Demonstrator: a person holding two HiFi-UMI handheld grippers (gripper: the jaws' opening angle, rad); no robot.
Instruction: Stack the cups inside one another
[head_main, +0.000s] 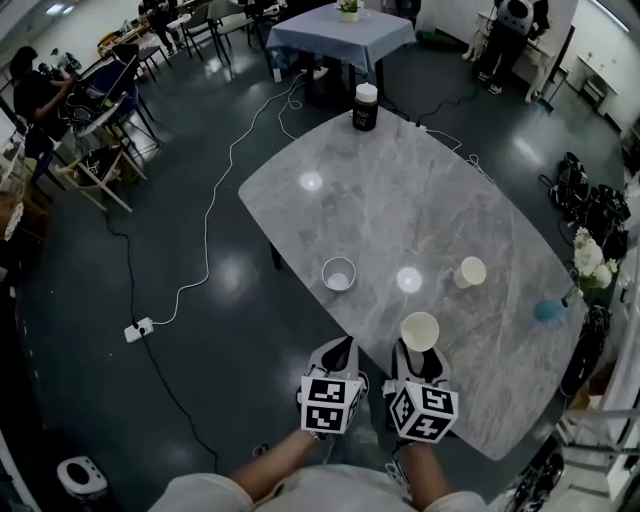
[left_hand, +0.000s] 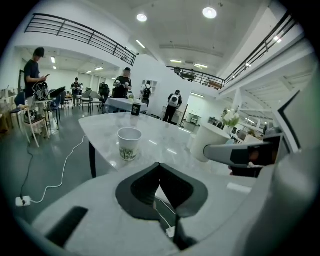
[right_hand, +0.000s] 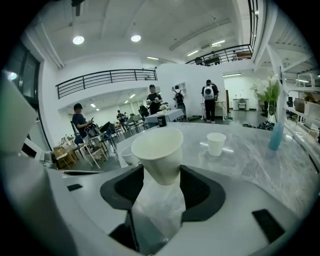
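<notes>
Grey marble table (head_main: 400, 200) fills the head view. Nearest, by its near edge, the right gripper (right_hand: 161, 170) clamps an upright, empty paper cup (right_hand: 159, 152). Beside it, the left gripper (left_hand: 160, 166) is pinched closed on nothing. Farther on stand a printed cup (left_hand: 129, 143) and a plain cup (head_main: 470, 271), both empty. The print shows only in the left gripper view. A dark jar (head_main: 366, 106) stands at the far end.

bare tabletop (head_main: 400, 200) between printed cup (head_main: 339, 273) and plain cup (head_main: 470, 271), jar (head_main: 366, 107) far off
</notes>
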